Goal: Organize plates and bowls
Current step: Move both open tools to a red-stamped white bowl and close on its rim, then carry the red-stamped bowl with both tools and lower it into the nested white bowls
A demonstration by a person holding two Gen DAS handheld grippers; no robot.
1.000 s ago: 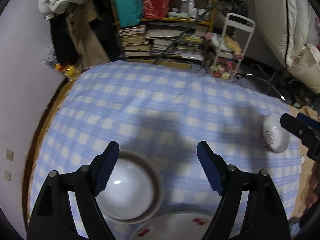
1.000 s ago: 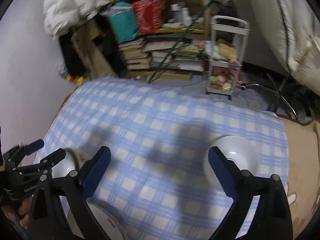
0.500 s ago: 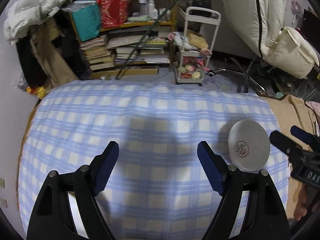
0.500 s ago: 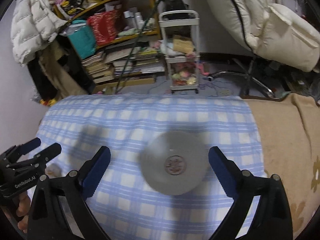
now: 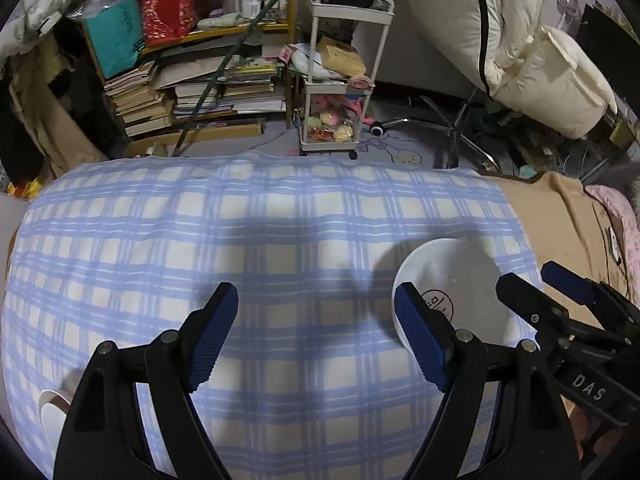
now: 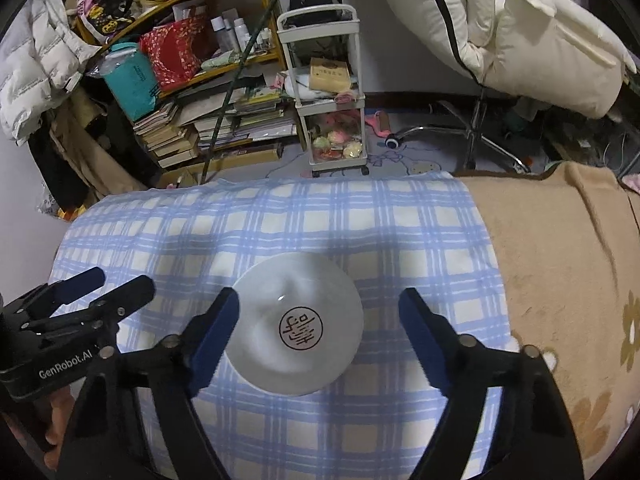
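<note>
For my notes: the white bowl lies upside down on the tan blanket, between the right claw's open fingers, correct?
Not quite: the white bowl lies on the blue checked cloth, not the tan blanket. The right wrist view shows it upside down between the closing right claw's fingers, untouched.

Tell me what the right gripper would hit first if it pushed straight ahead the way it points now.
Most likely the white plate lying upside down on the checked cloth, between the closing right gripper fingers; depth is uncertain.
</note>
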